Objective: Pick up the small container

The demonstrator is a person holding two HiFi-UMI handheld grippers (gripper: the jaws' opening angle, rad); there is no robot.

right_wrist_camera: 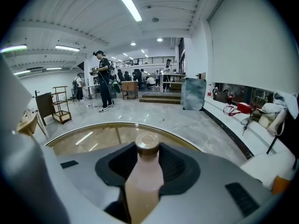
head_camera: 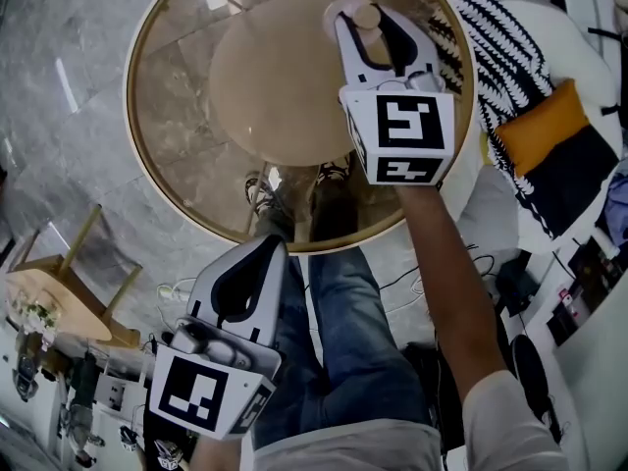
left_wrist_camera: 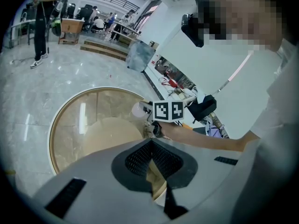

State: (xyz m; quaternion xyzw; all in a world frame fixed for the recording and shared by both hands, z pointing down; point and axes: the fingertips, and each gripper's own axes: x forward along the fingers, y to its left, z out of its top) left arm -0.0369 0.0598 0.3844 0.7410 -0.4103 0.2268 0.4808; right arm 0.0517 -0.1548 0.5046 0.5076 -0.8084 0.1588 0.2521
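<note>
Squarely inside right gripper (right_wrist_camera: pixel 147 149): small container (right_wrist_camera: pixel 144 183)

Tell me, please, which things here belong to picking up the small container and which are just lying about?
Job: bottle; right gripper, jaws on it; table.
Lying about: left gripper, shut and empty; orange cushion; striped blanket; wooden stool.

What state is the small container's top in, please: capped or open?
Capped: a gold cap sits on the pink container's neck.
</note>
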